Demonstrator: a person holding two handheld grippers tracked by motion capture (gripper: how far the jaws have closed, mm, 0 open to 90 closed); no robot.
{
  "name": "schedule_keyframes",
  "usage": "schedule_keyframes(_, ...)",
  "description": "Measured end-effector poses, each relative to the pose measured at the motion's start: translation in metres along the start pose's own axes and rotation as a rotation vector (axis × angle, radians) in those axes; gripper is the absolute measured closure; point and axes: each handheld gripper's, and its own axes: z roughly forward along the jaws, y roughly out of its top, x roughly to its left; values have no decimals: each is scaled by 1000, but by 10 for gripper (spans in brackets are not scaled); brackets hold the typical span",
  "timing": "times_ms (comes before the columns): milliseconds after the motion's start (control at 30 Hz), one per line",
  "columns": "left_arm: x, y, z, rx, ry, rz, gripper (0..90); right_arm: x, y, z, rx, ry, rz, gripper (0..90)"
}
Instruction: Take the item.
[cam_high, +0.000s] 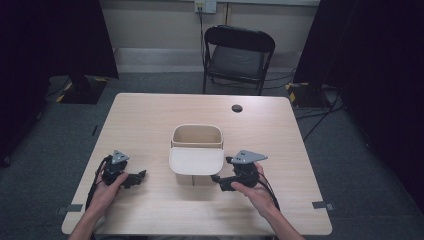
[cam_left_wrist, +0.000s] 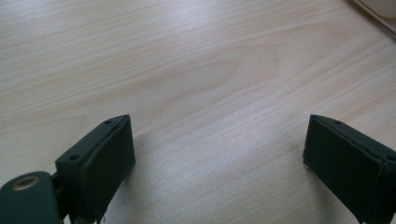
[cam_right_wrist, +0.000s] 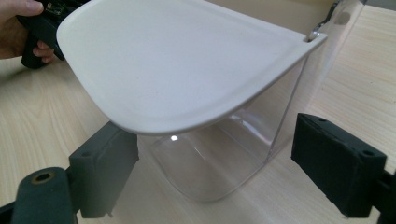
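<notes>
High view, one lidded bin (cam_high: 197, 150), one chair (cam_high: 239, 56), left gripper (cam_high: 139, 177) and right gripper (cam_high: 218, 180), jaws wide, empty.

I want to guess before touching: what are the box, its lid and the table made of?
The box looks like clear, glossy plastic: you can see the table through its wall. The lid seems to be matte white plastic, smooth with a moulded rim. The table shows pale wood grain; it could be real wood or a printed laminate.
</notes>
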Motion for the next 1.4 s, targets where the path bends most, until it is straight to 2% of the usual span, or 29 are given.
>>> schedule_keyframes(567,0,0,0,0,0,1,83,0,0,-1,-6,0,6,148)
schedule_keyframes(1133,0,0,0,0,1,0,83,0,7,-8,-47,-6,1,187)
schedule_keyframes(1400,0,0,0,0,1,0,83,0,7,-9,-50,-11,1,186)
